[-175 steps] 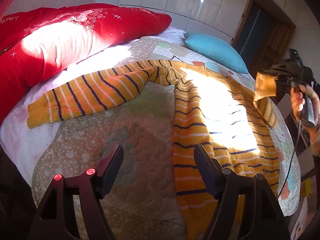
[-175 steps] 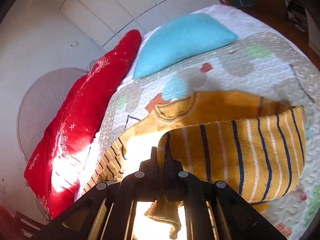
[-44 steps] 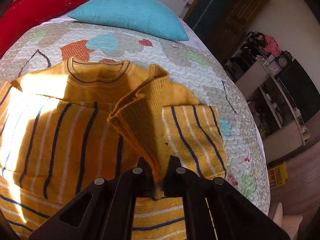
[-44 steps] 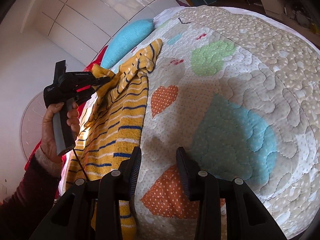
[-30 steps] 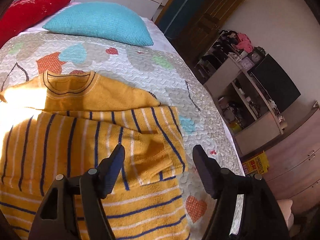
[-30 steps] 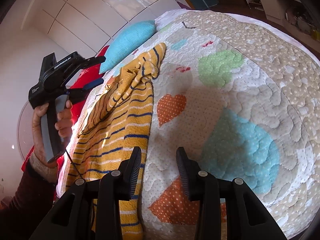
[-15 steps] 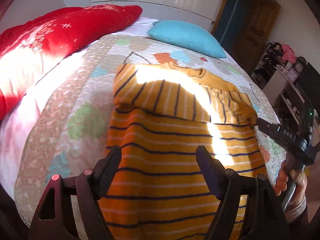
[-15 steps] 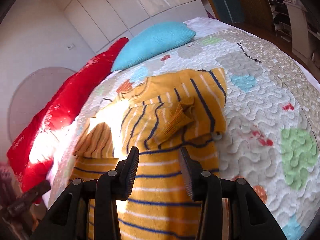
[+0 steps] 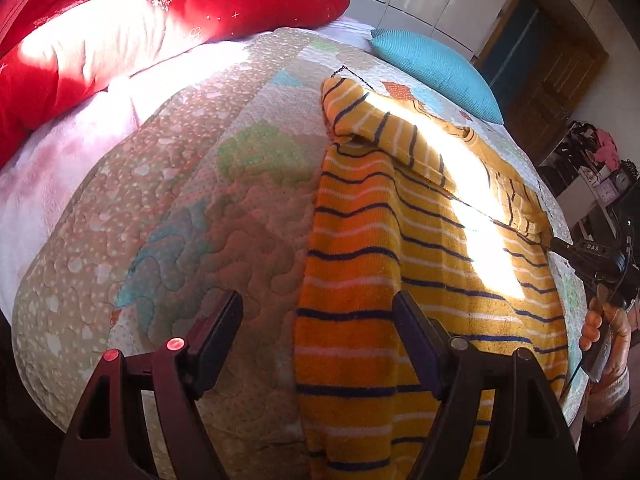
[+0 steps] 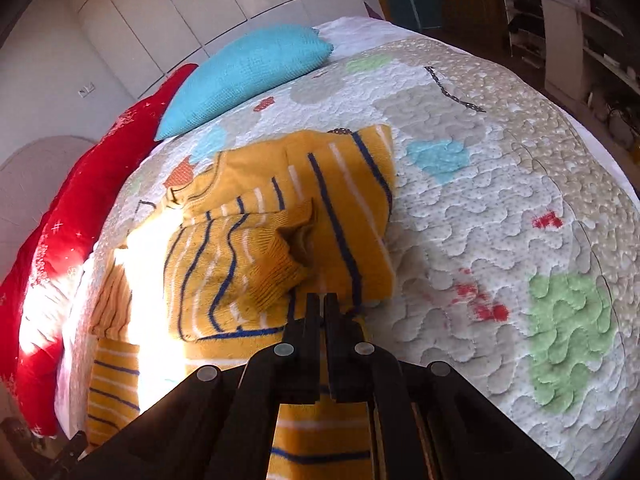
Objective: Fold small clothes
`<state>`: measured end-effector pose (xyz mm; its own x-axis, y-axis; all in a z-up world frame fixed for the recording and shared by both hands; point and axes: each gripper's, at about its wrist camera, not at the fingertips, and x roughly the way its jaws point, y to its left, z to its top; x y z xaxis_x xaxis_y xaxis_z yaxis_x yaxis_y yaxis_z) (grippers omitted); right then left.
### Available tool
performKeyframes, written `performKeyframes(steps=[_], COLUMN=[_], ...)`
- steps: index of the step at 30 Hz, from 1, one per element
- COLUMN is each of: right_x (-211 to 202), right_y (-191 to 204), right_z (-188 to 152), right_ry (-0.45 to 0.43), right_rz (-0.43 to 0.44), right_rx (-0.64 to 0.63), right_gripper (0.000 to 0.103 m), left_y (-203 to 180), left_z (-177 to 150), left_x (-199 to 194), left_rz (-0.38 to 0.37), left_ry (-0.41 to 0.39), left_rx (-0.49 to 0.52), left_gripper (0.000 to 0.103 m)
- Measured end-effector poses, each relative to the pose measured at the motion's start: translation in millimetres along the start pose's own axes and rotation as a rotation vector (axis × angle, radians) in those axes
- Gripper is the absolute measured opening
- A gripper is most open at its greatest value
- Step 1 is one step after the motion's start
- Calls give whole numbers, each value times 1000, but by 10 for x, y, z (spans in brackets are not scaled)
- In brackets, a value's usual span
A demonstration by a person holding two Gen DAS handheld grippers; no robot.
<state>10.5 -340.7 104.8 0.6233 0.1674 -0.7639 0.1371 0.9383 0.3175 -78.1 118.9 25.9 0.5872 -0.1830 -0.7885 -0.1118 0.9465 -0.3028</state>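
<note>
A yellow sweater with navy and white stripes lies flat on the quilted bedspread, both sleeves folded across its chest. My left gripper is open and empty above the sweater's lower left edge. My right gripper has its jaws together at the sweater's right edge, just below the folded sleeve cuff; whether fabric is pinched between them I cannot tell. The sweater also shows in the right wrist view. The right gripper shows in the left wrist view at the sweater's far right side.
A red pillow and a teal pillow lie at the head of the bed. Shelves with clutter stand beyond the bed's right edge. White wardrobe doors line the back wall.
My right gripper has shut and dropped to the sweater's right edge. My left gripper has shifted left and lower toward the hem, still open.
</note>
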Motion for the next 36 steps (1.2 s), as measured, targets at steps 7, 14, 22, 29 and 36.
performKeyframes(steps=[7, 14, 22, 29, 36], right_x=[-601, -640, -664, -707, -643], right_y=[-87, -348, -285, -207, -128], right_z=[-507, -1189, -1906, -2249, -2214], right_ry=[11, 164, 239, 256, 243], right_rz=[163, 219, 501, 515, 458], right_rx=[-30, 33, 130, 131, 117], right_gripper=[66, 66, 66, 66, 18], left_y=[-40, -87, -68, -47, -28], left_z=[-95, -238, -613, -898, -822], left_x=[-74, 35, -71, -78, -72], left_rz=[-55, -182, -298, -394, -323], left_ry=[-62, 56, 102, 131, 164], left_rx=[22, 3, -17, -51, -81], left_gripper=[92, 91, 43, 54, 8])
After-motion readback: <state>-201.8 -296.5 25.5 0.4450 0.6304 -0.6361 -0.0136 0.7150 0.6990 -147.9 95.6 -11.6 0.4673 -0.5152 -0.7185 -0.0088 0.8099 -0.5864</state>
